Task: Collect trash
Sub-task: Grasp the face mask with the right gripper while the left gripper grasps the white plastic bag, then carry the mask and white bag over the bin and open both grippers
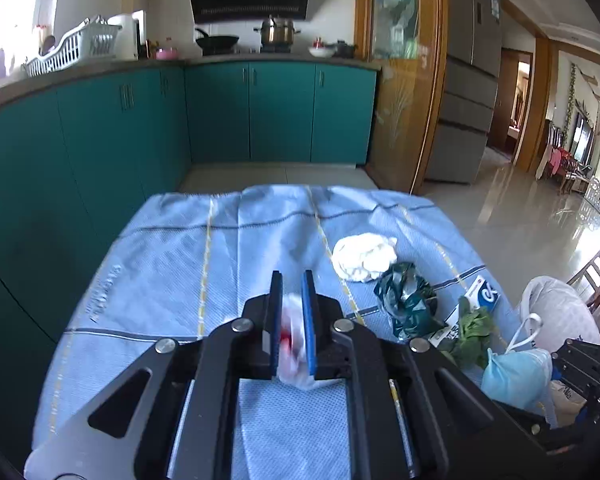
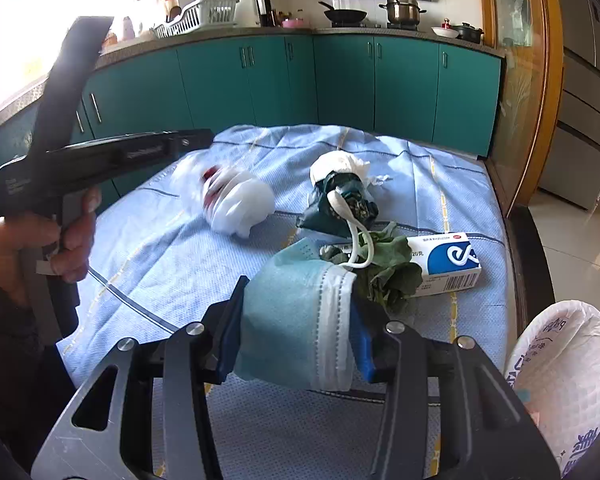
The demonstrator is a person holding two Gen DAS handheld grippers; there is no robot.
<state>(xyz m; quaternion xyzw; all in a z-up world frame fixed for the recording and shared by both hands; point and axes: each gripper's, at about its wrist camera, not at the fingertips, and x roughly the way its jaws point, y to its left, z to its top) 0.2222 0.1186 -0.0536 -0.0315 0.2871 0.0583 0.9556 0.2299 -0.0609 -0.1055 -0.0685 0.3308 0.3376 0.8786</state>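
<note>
We see the white wrapper (image 1: 294, 344) smeared by motion blur in both views, its red mark unreadable. The mask (image 2: 296, 320) hides the surface (image 2: 160, 240) behind it and part of the leaf (image 2: 392, 272). At four o'clock the bin bag (image 2: 572, 380) is cut off by the right wrist view's edge. The box (image 2: 448, 264) print is too small to read.

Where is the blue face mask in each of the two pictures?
Left wrist view: the face mask is at the lower right edge, held by the right gripper.
Right wrist view: the mask is at lower centre, clamped between the gripper's blue pads.
Shared landmark: the white and blue box behind the mask.
</note>
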